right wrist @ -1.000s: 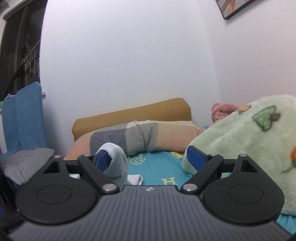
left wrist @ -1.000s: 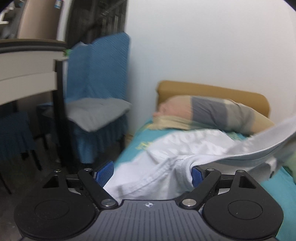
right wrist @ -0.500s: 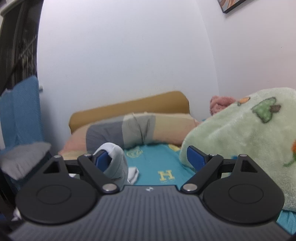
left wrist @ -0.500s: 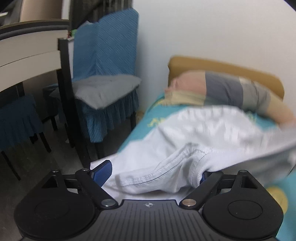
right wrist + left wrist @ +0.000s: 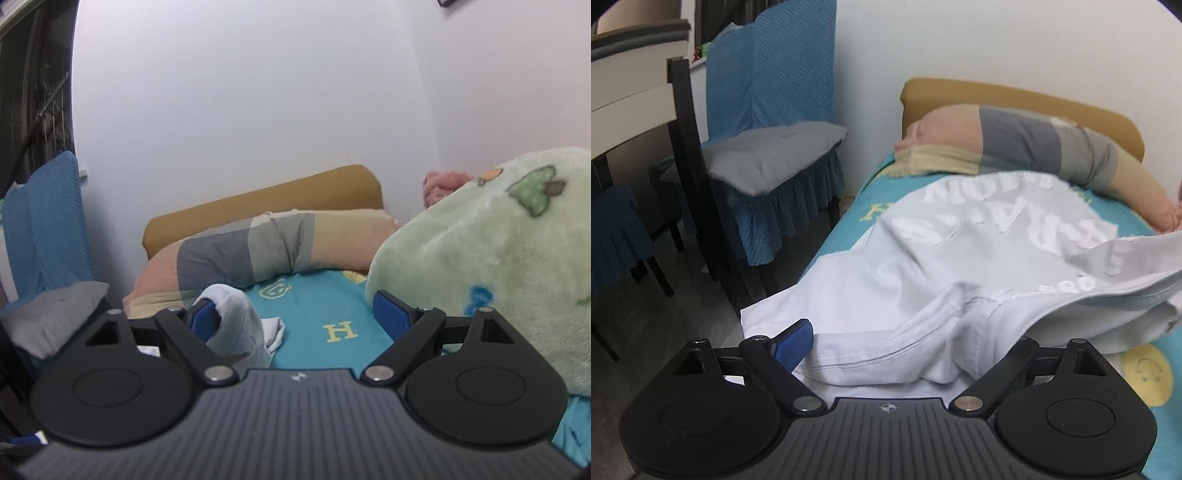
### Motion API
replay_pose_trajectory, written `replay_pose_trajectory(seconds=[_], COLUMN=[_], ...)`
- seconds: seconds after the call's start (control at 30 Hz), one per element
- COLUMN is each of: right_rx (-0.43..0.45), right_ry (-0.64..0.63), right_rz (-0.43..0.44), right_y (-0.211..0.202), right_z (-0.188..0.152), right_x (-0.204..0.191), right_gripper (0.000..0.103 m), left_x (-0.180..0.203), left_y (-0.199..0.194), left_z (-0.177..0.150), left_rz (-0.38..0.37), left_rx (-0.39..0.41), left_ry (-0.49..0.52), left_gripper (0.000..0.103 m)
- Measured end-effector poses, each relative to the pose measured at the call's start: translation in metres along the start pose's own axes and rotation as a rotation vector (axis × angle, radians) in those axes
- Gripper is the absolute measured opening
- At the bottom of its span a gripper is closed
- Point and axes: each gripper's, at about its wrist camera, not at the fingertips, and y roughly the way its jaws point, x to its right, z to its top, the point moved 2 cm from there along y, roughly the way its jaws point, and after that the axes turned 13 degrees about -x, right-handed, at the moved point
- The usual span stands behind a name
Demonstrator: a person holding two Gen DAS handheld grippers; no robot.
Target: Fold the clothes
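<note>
The white shirt [image 5: 960, 266] is lying mid-frame on the bed [image 5: 1145, 373], soft & light. L hand-held gripper [image 5: 908, 343] is gaping wide around its seam; R hand-held gripper [image 5: 295, 314] is gaping wide w/ cloth draping on one finger. Best pinching the seam.

The left black plastic two-finger gripper [image 5: 905, 345] has a ribbed grey housing with a small crosshair mark at 12 o'clock, two round discs, silver pivot screws and blue rubber finger pads [image 5: 795, 343]. The right black plastic two-finger gripper [image 5: 301, 317] looks identical.
</note>
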Motion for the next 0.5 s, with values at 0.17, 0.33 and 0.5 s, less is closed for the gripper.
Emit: replay_pose_trajectory(seconds=[0.17,0.33,0.5], right_rx=[-0.081,-0.302,-0.413], right_ry=[-0.059,-0.121,-0.07], right_rz=[-0.039,-0.086,-0.139], right_y=[0.016,0.048,0.057], right_z=[-0.01,-0.034,-0.053], right_x=[-0.004,-0.009,0.003], right_gripper=[0.088,0.088,0.088], left_x=[-0.022,-0.035,-0.043], left_y=[-0.012,-0.042,-0.063], left_z=[0.004,0.012,0.018], left_rz=[0.033,0.023,-0.007], left_rx=[0.071,0.189,0.216], left_ry=[-0.103,-0.186,-0.227], left_gripper=[0.09,0.09,0.09])
